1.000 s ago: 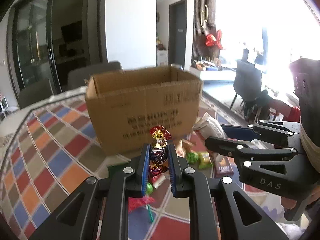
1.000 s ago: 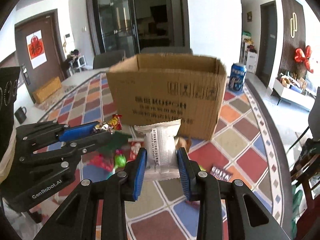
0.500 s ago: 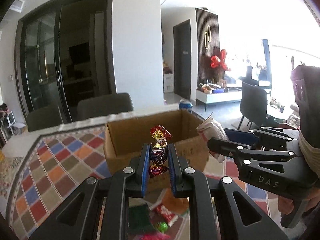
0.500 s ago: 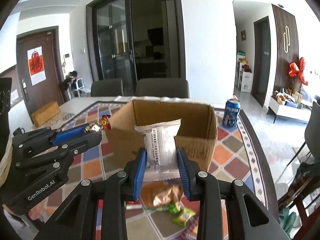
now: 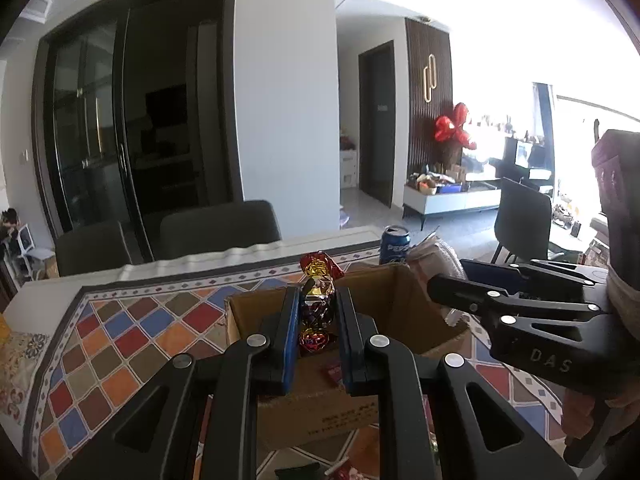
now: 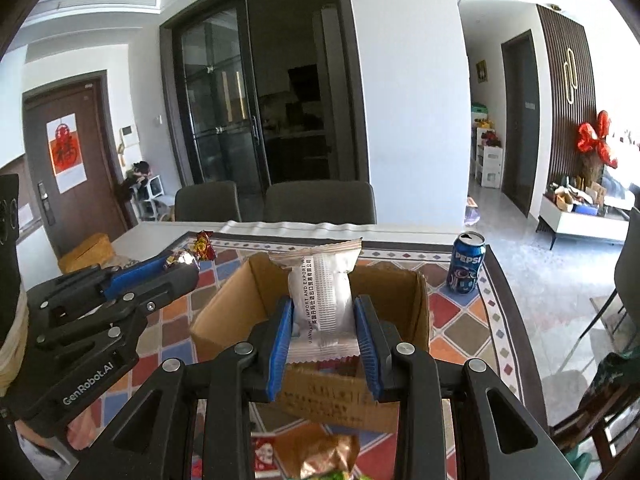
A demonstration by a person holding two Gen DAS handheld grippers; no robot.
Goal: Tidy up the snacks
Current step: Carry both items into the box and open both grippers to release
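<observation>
Above the open cardboard box, both claws now hang with their loads, where a second ago they sat low in front of its printed side with loose snacks on the tablecloth below. That rise puts the box's mouth under the fingers in both wrist views, so the carry looks nearly finished and letting go is likely the next step.

The left gripper is pinched narrow on a foil-wrapped candy, which stands upright between the blue pads with its red and gold twist sticking out at 12 o'clock. The right gripper is clamped on a white snack packet, also upright, its crimped top edge toward 12 o'clock. Neither grip has changed during the lift.

From the right wrist, the left claw comes in at 9 o'clock, near the box's left wall, and a blue soda can stands on the patterned tablecloth at 2 o'clock, just beside the box. A few wrappers remain on the cloth at 6 o'clock, so more snacks are left to gather. Whether anything already lies deep in the box I cannot tell.
</observation>
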